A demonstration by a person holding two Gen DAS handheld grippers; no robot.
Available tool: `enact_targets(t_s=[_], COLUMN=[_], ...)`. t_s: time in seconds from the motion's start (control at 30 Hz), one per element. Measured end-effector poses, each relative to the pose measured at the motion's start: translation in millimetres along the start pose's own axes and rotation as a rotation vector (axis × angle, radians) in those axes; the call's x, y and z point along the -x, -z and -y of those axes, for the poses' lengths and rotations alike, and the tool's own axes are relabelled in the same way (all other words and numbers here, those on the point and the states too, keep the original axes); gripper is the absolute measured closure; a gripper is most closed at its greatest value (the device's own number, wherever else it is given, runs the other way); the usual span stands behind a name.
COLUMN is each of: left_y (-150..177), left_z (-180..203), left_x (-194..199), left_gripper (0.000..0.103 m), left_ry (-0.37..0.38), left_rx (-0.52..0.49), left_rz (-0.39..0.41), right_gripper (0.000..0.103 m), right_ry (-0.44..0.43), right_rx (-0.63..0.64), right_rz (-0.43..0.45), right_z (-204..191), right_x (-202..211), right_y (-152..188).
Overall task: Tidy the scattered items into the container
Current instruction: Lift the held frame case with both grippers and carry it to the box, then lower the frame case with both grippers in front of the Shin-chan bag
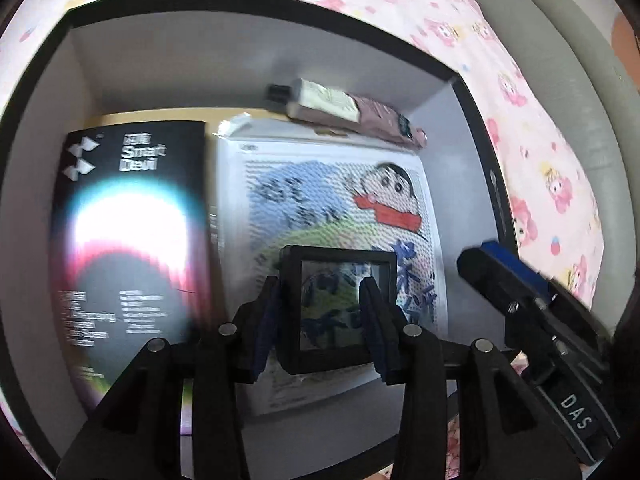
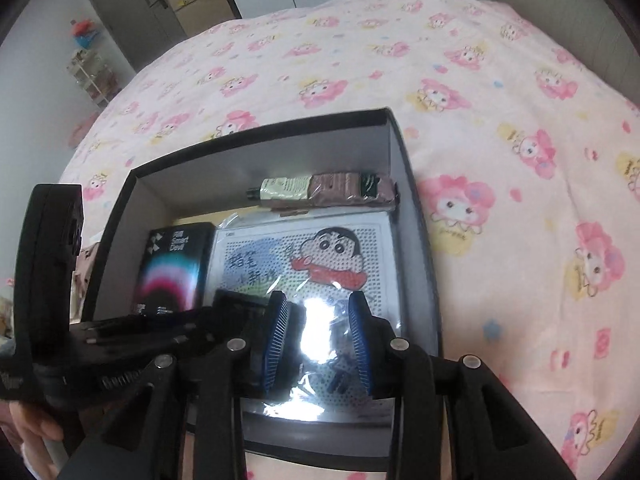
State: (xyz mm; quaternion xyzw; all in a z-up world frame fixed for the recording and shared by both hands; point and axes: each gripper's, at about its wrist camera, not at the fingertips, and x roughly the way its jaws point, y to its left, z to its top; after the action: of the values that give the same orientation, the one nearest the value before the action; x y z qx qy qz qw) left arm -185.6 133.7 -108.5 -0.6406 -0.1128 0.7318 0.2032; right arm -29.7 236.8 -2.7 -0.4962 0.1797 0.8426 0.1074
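left gripper (image 1: 320,320): clamps small black frame (image 1: 336,312) over box (image 1: 256,0) | right gripper (image 2: 318,344): parted, holding nothing, above bead picture (image 2: 312,256)

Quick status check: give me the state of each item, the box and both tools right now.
Box: open, no lid, on the bed.
Frame: small, black, held between the left tool fingers over the box.
Left tool: shut on frame.
Right tool: open, holding nothing, over the box.
Bead picture: flat in the box, bagged.
Black carton: flat in the box, beside the picture.
Tube: lying along the far wall.
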Motion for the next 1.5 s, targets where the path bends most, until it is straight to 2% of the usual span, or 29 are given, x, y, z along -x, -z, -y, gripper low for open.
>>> enact_targets(t_s=[0.13,0.2,0.33,0.43,0.47,0.57,0.7,0.8,0.87,1.03,1.13,1.2,1.33,1.37,1.43,1.5], left_y=[5,7,10,8,0,-4,-3,-3,-5,-10,-13,-18,-13,-12,-10,-12], left_z=[12,16,12,-4,-21,-34,-37,-30,-27,-25,-30,-34,-52,-47,-44,-43], left_x=[-12,-11,11,29,26,21,5,1,-5,-4,11,18,24,18,11,12], left_gripper=[0.063,0.063,0.063,0.063,0.063,0.063,0.063,0.062,0.062,0.06,0.06,0.061,0.064,0.07,0.071,0.072], left_ry=[0.098,0.11,0.039,-0.026,-0.05,-0.069,-0.006,0.014,0.079,0.186,0.14,0.082,-0.035,-0.043,-0.035,-0.004], left_rx=[-0.011,-0.017,0.0,0.051,0.066,0.107,0.113,0.089,0.097,0.107,0.129,0.147,0.122,0.123,0.125,0.121], left_rz=[-0.048,-0.041,0.057,0.13,0.149,0.123,0.066,0.059,0.022,0.008,0.076,0.1,0.091,0.095,0.094,0.085], right_gripper=[0.075,0.074,0.074,0.074,0.074,0.074,0.074,0.073,0.073,0.074,0.074,0.074,0.074,0.074,0.074,0.074], right_ry=[0.044,0.049,0.028,0.024,0.024,-0.004,-0.035,-0.013,0.025,0.068,0.066,0.017,-0.102,-0.117,-0.127,-0.099], right_rx=[-0.004,-0.014,-0.024,-0.005,0.003,0.023,0.047,0.064,0.06,0.065,0.065,0.028,-0.059,-0.074,-0.084,-0.063], right_rz=[0.014,0.013,0.008,0.001,-0.003,-0.043,-0.14,-0.186,-0.177,-0.114,-0.096,-0.085,-0.077,-0.081,-0.083,-0.078], right_z=[1,4,7,2,0,-7,-13,-15,-13,-14,-13,-6,10,10,9,4], right_x=[0,-1,-1,-3,-4,-13,-31,-42,-42,-29,-25,-21,-19,-18,-19,-19], right_y=[-1,-2,-3,-2,-2,1,7,12,12,12,10,6,1,-1,-3,-3])
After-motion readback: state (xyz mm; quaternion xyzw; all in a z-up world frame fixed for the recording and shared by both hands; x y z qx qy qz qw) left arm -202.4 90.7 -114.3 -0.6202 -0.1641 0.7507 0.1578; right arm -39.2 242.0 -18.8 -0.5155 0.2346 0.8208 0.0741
